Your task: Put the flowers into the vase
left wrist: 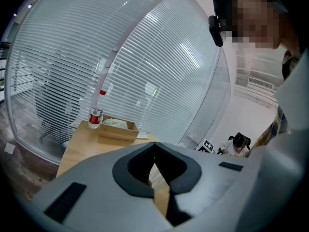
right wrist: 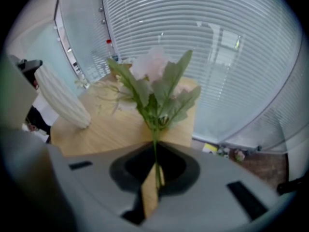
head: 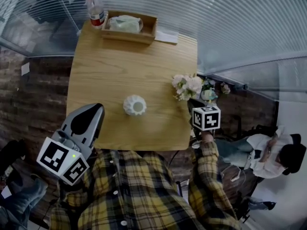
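A bunch of pale pink and white flowers (head: 188, 86) with green leaves hangs over the right edge of the wooden table (head: 120, 66). My right gripper (head: 199, 107) is shut on its thin green stem, which runs up from between the jaws to the flowers (right wrist: 154, 86) in the right gripper view (right wrist: 155, 170). The white ribbed vase (head: 135, 105) stands upright near the table's front middle, left of the flowers; it is the white vase (right wrist: 60, 98) at the left of the right gripper view. My left gripper (head: 96, 108) hovers at the table's front left corner, shut and holding nothing (left wrist: 154, 151).
A wooden tray (head: 128, 25) holding a pale cloth sits at the table's far edge, with a red-labelled bottle (head: 96, 13) to its left and a paper (head: 166, 36) to its right. Glass walls with blinds surround the table. A person (head: 268, 155) sits at the right.
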A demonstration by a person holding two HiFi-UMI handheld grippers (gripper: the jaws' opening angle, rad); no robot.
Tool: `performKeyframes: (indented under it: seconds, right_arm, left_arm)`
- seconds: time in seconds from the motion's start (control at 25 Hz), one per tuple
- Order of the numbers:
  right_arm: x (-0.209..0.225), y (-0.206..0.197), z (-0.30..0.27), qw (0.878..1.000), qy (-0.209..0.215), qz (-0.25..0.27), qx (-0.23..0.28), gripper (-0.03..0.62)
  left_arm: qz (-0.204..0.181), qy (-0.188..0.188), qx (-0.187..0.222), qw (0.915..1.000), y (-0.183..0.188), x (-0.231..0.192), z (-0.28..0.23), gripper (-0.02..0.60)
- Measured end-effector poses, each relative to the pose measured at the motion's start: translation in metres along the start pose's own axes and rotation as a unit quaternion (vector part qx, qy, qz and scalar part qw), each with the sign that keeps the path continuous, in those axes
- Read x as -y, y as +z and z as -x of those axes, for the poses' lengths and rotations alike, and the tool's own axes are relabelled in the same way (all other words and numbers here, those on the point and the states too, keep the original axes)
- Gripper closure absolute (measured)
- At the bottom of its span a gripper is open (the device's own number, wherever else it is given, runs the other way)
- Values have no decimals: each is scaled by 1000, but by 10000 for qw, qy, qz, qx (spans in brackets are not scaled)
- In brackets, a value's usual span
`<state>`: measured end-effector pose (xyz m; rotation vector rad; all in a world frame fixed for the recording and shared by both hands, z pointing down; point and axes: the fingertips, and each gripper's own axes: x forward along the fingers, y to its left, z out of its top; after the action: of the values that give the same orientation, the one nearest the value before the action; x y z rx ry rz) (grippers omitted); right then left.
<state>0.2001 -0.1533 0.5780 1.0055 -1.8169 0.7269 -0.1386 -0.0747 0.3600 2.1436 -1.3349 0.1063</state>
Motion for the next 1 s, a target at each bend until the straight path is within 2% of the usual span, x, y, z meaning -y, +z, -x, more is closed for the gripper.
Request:
performKeyframes:
  seconds: [0.52, 0.76, 1.0]
  right_arm:
    - [10, -24, 69, 9983, -214, -490, 230, 568]
    - [-11, -16, 105, 9948, 28, -781, 652, 568]
    - [-53, 22, 134, 9897, 407, -697, 1186, 568]
  left_arm:
    - [-216, -511, 37, 9985, 12, 22, -17, 571]
    - [-235, -616, 89, 9978, 16, 27, -20, 571]
    - [-223, -612, 193, 9977, 19, 28, -15, 571]
